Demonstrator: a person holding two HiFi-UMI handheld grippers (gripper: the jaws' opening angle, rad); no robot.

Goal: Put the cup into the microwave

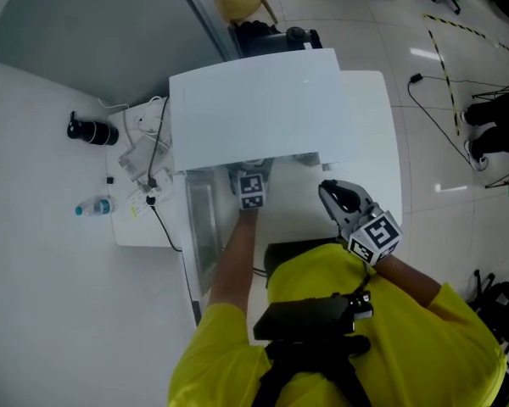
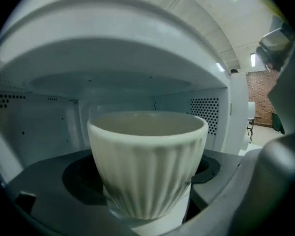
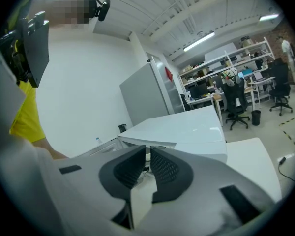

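A cream ribbed cup [image 2: 147,166] fills the left gripper view, gripped between the grey jaws of my left gripper [image 2: 147,193]. It hangs at the mouth of the open white microwave [image 1: 263,108], just in front of the dark turntable recess [image 2: 211,168]. From the head view only the left gripper's marker cube [image 1: 252,191] shows; the microwave's top hides its jaws and the cup. My right gripper [image 1: 329,192] hovers in front of the microwave on the right. Its ridged black pads [image 3: 164,168] stand almost together with nothing between them.
The microwave door [image 1: 199,227] hangs open on the left. A black cylinder [image 1: 92,131], a small water bottle [image 1: 96,206] and cables with a plug block [image 1: 148,164] lie left of the microwave. The white table [image 1: 373,142] extends right; office chairs and shelves stand beyond.
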